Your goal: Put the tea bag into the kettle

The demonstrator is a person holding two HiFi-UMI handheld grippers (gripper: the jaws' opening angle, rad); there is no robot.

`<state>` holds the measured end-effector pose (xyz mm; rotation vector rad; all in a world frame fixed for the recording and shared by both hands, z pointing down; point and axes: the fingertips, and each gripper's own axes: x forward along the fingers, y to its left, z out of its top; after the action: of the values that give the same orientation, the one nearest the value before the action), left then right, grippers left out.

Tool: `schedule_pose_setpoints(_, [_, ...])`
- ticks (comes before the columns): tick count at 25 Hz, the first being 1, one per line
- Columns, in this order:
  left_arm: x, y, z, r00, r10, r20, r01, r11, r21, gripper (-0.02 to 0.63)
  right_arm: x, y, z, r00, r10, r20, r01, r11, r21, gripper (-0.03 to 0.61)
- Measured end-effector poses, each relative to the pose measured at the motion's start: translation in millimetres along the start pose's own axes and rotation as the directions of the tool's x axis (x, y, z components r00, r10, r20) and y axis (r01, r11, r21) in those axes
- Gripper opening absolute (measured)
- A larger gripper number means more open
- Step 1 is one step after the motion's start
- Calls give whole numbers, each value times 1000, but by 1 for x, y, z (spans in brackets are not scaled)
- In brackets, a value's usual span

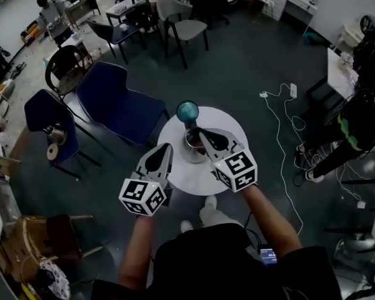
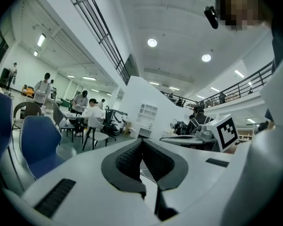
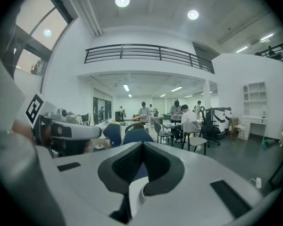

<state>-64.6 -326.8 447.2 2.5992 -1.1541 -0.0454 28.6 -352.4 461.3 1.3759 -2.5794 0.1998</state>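
Observation:
A steel kettle (image 1: 192,149) stands open on a small round white table (image 1: 190,177), with a teal rounded lid (image 1: 187,111) just beyond it. My right gripper (image 1: 199,132) reaches over the kettle's mouth. In the right gripper view it (image 3: 142,145) is shut on a white paper piece, the tea bag (image 3: 137,194), which curls out below the pads. My left gripper (image 1: 166,147) hovers at the table's left edge, apart from the kettle. Its jaws (image 2: 142,142) are shut and I see nothing held between them.
Two blue chairs (image 1: 122,108) stand left of the table, one with a small metal pot (image 1: 54,132) on its seat. White cables and a power strip (image 1: 292,90) trail on the floor to the right. People sit at desks far behind.

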Motion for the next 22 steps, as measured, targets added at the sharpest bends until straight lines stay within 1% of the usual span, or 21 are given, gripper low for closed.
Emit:
schedule_pose_setpoints(7, [-28, -23, 6, 999, -47, 2, 47, 998, 43, 15, -37, 30, 24, 997, -29, 74, 27, 999, 33, 18])
schedule_pose_setpoints(14, [-59, -36, 12, 996, -91, 4, 90, 993, 82, 15, -58, 67, 33, 993, -57, 101, 57, 998, 1, 18])
schedule_pose_setpoints(22, [-90, -48, 17, 988, -154, 17, 151, 983, 108, 15, -74, 100, 36, 988, -89, 129, 88, 996, 10, 18])
